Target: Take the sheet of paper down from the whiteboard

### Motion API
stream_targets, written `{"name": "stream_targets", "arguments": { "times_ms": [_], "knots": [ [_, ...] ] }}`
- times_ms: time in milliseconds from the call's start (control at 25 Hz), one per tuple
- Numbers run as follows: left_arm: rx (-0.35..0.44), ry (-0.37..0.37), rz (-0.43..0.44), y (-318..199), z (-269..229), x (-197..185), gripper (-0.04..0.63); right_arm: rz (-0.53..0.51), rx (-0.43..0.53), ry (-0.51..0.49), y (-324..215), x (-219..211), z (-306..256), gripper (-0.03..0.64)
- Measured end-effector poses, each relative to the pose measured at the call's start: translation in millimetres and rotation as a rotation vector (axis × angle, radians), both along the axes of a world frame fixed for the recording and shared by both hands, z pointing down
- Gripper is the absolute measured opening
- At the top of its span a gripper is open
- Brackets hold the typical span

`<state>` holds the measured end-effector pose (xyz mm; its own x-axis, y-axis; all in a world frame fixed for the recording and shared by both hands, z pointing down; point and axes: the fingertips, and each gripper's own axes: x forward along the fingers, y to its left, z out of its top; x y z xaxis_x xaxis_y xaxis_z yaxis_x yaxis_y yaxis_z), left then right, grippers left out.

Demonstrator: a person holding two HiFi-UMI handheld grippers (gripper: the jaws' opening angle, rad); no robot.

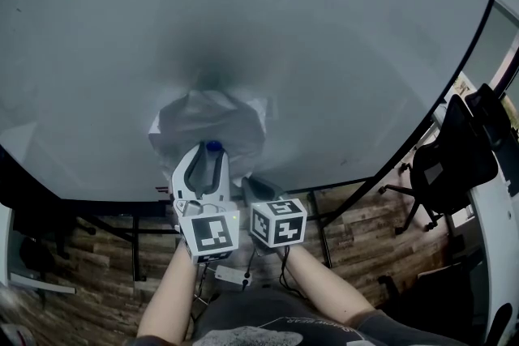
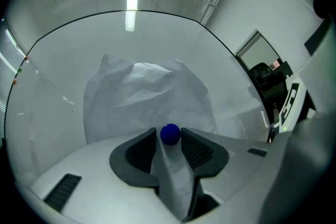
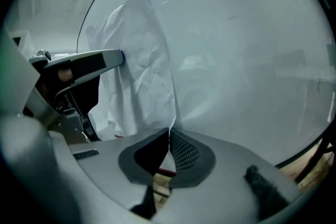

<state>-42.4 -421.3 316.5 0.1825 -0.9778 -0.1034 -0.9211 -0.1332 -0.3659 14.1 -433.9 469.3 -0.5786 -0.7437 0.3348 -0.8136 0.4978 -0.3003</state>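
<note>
The right gripper (image 3: pixel 169 132) is clamped on the near right corner of the sheet of paper (image 1: pixel 209 121) pinned to the whiteboard (image 1: pixel 340 53), while the left gripper (image 2: pixel 169 137) has its jaws apart around the blue magnet (image 2: pixel 170 132), which it likely needs to squeeze and pull off next.

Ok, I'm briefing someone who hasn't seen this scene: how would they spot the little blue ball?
Find the big whiteboard, then the crumpled white sheet of paper hanging low on it. At the sheet's lower part, between the open jaws of the left gripper, sits the blue ball: the only round, coloured thing against all that pale grey.
</note>
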Motion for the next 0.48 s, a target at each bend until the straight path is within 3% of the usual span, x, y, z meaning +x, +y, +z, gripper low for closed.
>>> {"name": "stream_targets", "arguments": {
  "times_ms": [240, 480],
  "knots": [
    [-0.029, 0.011, -0.085, -0.9, 1.2, 0.7, 0.153, 0.000, -0.001, -0.001, 1.3, 4.1, 1.3, 0.026],
    [-0.013, 0.064, -0.055, 0.9, 0.3, 0.7, 0.124, 0.014, 0.006, 0.001, 2.1, 6.8, 0.0, 0.026]
  ]
}}
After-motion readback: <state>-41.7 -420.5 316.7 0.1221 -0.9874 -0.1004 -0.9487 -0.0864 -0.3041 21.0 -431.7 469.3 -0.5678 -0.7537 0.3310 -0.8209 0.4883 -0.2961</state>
